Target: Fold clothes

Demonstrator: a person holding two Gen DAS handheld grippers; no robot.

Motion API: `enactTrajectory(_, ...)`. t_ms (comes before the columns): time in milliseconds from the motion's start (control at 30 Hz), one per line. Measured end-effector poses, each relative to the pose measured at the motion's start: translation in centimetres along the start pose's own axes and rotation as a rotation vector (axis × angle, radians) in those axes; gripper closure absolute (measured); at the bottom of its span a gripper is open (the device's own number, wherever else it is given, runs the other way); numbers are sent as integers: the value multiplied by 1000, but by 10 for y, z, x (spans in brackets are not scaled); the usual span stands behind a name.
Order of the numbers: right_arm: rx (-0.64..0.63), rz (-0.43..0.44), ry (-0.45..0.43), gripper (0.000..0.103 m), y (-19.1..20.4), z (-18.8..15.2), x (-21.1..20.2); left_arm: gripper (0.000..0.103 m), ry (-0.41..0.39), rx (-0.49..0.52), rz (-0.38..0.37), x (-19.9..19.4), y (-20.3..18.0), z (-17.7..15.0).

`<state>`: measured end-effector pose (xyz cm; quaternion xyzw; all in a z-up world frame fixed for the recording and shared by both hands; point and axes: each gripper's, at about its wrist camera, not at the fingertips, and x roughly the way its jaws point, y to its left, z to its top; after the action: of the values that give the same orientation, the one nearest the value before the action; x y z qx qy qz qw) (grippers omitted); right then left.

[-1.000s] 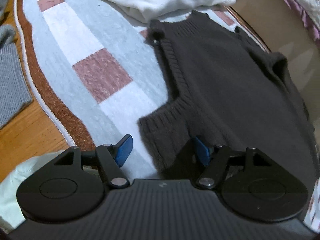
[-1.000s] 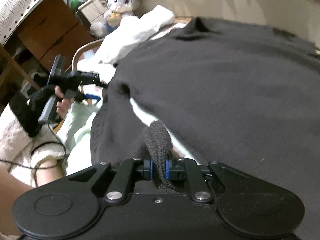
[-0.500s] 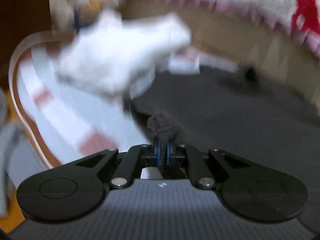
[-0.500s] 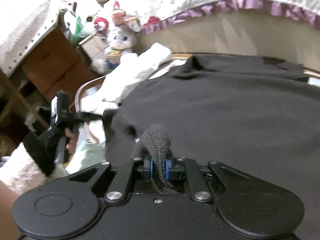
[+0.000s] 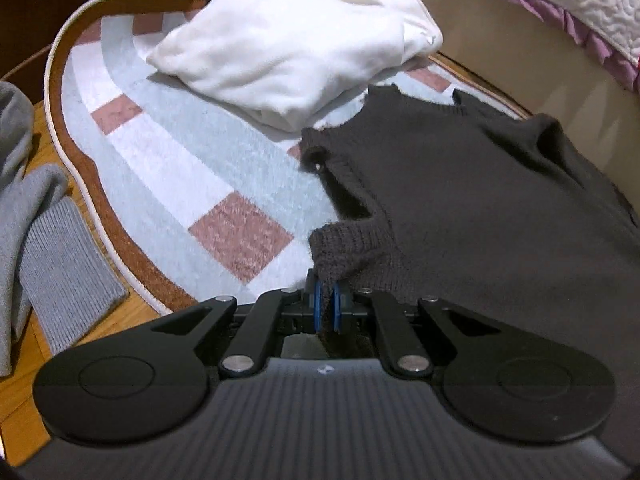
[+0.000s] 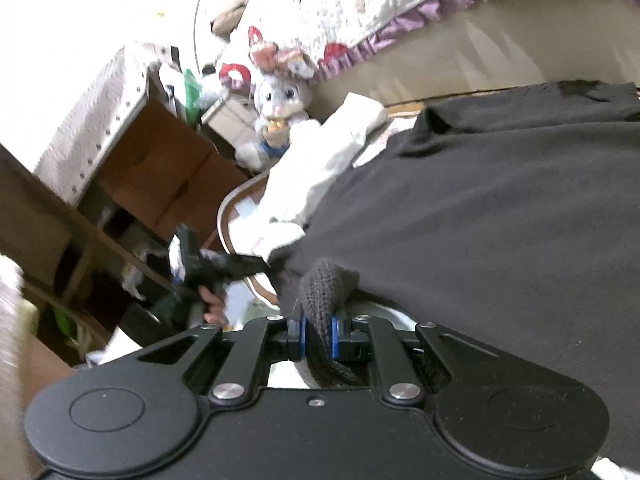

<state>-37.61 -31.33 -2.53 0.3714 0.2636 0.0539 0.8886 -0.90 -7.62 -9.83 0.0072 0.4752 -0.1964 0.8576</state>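
Observation:
A dark brown knitted vest (image 5: pixel 500 208) lies spread on a checked rug (image 5: pixel 172 168). My left gripper (image 5: pixel 327 307) is shut on the vest's ribbed near corner, and the knit bunches up between the blue pads. In the right wrist view the same dark vest (image 6: pixel 500 220) fills the right side. My right gripper (image 6: pixel 318 338) is shut on another ribbed corner of it, lifted off the rug. The left gripper (image 6: pixel 260 266) shows there too, small and blurred at the vest's left edge, with a hand on its grip.
A folded white garment (image 5: pixel 296 52) lies on the rug behind the vest. A grey knit (image 5: pixel 52 256) lies on the wooden floor at left. A bed with a frilled quilt (image 6: pixel 400 8) stands behind. A plush rabbit (image 6: pixel 280 116) and wooden shelves (image 6: pixel 132 200) are at the left.
My left gripper, open a second ago around the vest's near corner, has shut on it and lifted it. The right gripper has risen with its corner, still gripped.

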Motion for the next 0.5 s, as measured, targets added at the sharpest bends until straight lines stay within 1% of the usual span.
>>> enactTrajectory(100, -4, -3, -25, 89, 5, 5, -8, 96, 21, -51, -36, 3, 6, -1)
enactTrajectory(200, 7, -13, -33, 89, 6, 10, -4, 95, 45, -97, -74, 5, 12, -1)
enactTrajectory(233, 15, -6, -35, 89, 5, 14, -2, 95, 39, -99, -86, 4, 11, 0)
enactTrajectory(300, 21, -2, -45, 89, 4, 26, 3, 96, -8, -71, -110, -6, 5, 6)
enactTrajectory(333, 1, -40, -62, 89, 4, 35, 7, 96, -32, -57, -122, -10, 2, 9)
enactTrajectory(367, -42, -116, -84, 89, 4, 47, 14, 95, -55, -43, -134, -15, -1, 11)
enactTrajectory(400, -78, -184, -84, 89, -1, 57, 24, 95, -72, -23, -134, -17, -6, 14)
enactTrajectory(433, -115, -252, -83, 89, -6, 68, 34, 95, -78, -3, -124, -15, -11, 17)
enactTrajectory(467, -142, -321, -84, 89, -13, 78, 44, 94, -69, -7, -127, -7, -14, 21)
enactTrajectory(500, -136, -390, -89, 89, -26, 89, 55, 91, -47, -25, -136, 4, -13, 26)
